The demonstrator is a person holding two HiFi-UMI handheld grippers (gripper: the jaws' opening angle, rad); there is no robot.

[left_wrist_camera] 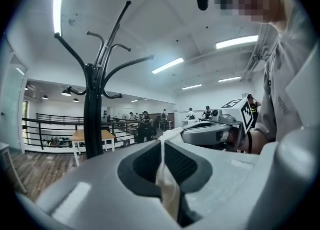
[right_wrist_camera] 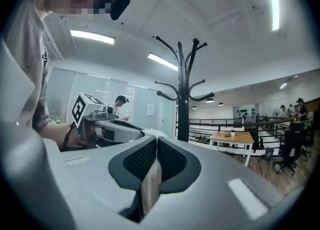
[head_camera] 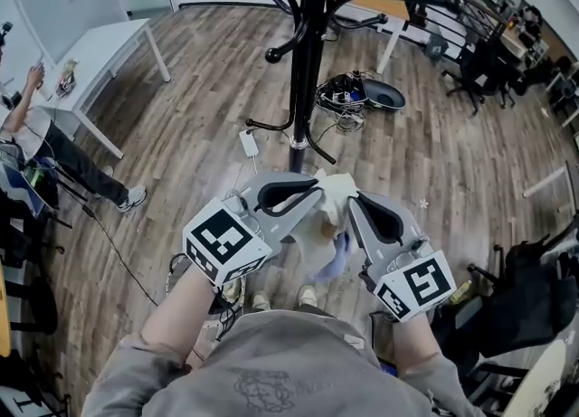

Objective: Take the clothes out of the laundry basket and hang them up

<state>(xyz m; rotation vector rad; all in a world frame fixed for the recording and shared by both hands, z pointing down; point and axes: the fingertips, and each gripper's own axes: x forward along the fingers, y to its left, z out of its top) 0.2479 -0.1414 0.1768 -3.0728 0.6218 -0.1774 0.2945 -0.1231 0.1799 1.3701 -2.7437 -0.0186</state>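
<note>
Two grippers, left gripper [head_camera: 312,193] and right gripper [head_camera: 355,202], clamp their jaws on one pale garment [head_camera: 336,185] near the coat stand [head_camera: 308,53]; it is not yet hung.

The floor [head_camera: 181,135] is of brown wooden planks. A black coat stand [head_camera: 308,62] stands on it near the middle. Just beside its foot lies a small white box with a cord [head_camera: 249,142]. Behind the stand lie a tangle of cables [head_camera: 341,97] and a dark oval tray [head_camera: 387,95]. A white tabletop on thin legs [head_camera: 109,49] stands at the left, and black office chairs [head_camera: 475,71] stand at the far right.
</note>
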